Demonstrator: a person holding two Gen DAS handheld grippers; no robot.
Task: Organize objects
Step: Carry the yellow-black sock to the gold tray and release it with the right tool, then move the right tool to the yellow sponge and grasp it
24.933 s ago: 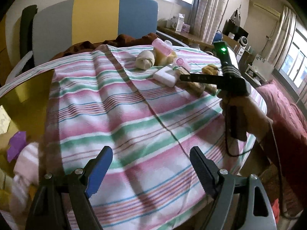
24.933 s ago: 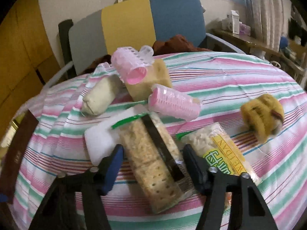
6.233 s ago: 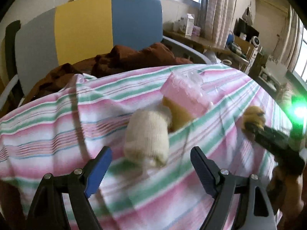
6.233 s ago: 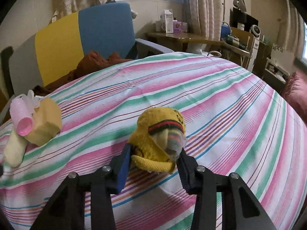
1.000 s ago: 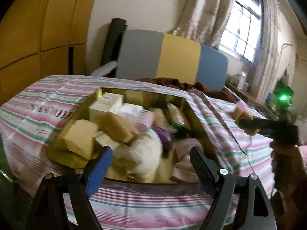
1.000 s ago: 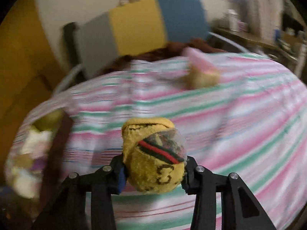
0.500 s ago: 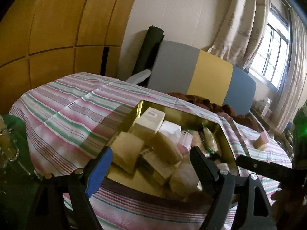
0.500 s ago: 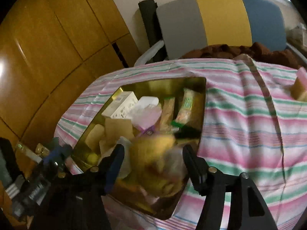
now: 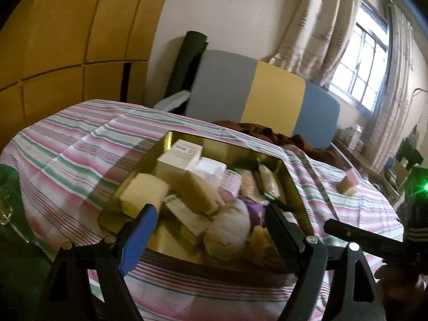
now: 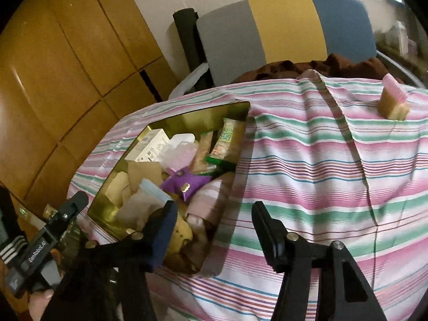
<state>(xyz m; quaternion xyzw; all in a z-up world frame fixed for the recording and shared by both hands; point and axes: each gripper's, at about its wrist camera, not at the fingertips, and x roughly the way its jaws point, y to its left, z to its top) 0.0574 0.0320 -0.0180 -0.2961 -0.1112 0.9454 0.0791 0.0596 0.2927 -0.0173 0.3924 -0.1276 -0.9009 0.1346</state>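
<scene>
A gold tin box point(image 9: 294, 184) point(image 10: 187, 115) sits on the striped tablecloth, full of small boxes, sponges, snack packs and socks. The yellow knitted sock point(image 10: 180, 234) lies in its near corner, just behind my right gripper's left finger. My right gripper point(image 10: 214, 230) is open and empty above the box's near edge. My left gripper point(image 9: 208, 227) is open and empty in front of the box. A yellow sponge with a pink hair roller point(image 10: 393, 101) point(image 9: 347, 183) stays on the cloth at the far right.
A grey, yellow and blue chair back point(image 10: 283, 26) with a brown cloth stands behind the table. Wooden cabinets point(image 10: 53, 67) line the left. A glass point(image 9: 5, 211) stands at the table's left edge. The right gripper's body point(image 9: 374, 240) crosses the left wrist view.
The right gripper opened and dropped the yellow sock into the box. The left gripper let go of the cream sock in the box and pulled back.
</scene>
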